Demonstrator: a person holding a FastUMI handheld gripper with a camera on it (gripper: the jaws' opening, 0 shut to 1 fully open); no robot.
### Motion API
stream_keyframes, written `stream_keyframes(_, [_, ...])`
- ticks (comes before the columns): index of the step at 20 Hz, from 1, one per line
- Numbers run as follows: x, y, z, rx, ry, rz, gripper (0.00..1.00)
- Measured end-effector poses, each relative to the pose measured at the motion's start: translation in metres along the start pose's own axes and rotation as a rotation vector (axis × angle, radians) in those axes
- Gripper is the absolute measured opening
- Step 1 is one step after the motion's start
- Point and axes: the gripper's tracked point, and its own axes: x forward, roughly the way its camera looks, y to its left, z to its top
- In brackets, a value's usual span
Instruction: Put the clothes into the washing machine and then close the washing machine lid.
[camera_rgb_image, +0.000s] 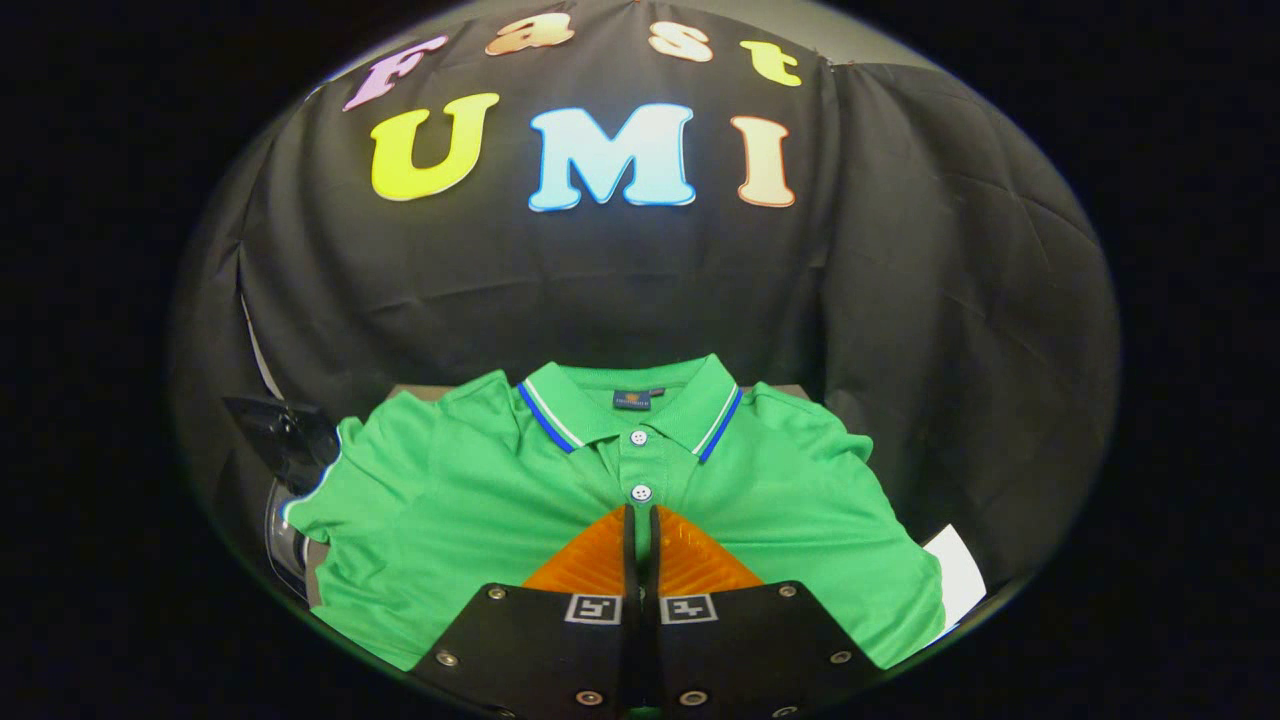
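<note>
Green polo shirt (480, 500) spread flat, front up, collar away from the fingers and hem toward them, so long axis runs straight ahead along the fingers' line. Placket and buttons dead centre, lower button just beyond the fingertips. Gripper (640, 520) poised over the shirt's chest, fingers drawn nearly together with only a thin slit between them (a sliver of green shows in that slit, but whether any fabric is truly pinched cannot be told). Fingertips appear to be at or just above the cloth; contact not certain.

Judged as the grasp stage: shirt not yet lifted, nothing yet put into a machine. Coming move turns on the fingers being right on the shirt's midline, so a pinch here would raise it by the chest, both sleeves hanging to either side (likely to drape and trail).

Shirt covers most of the surface (420, 392), a pale strip of which shows at the far edge behind the left shoulder. Left sleeve reaches the left edge, where a dark and clear plastic object (285, 450) sits just beside it (possibly part of the washing machine, not clear enough to say). White sheet or card (958, 575) peeking out past the near right corner of the shirt. Black cloth wall (900, 300) close behind and to the right.
</note>
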Motion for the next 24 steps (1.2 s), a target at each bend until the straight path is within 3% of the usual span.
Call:
stream_keyframes(12, [-0.049,0.036,0.048,0.03,-0.126,-0.012,0.0])
stream_keyframes(24, [-0.09,0.126,0.076,0.023,-0.225,0.1,0.0])
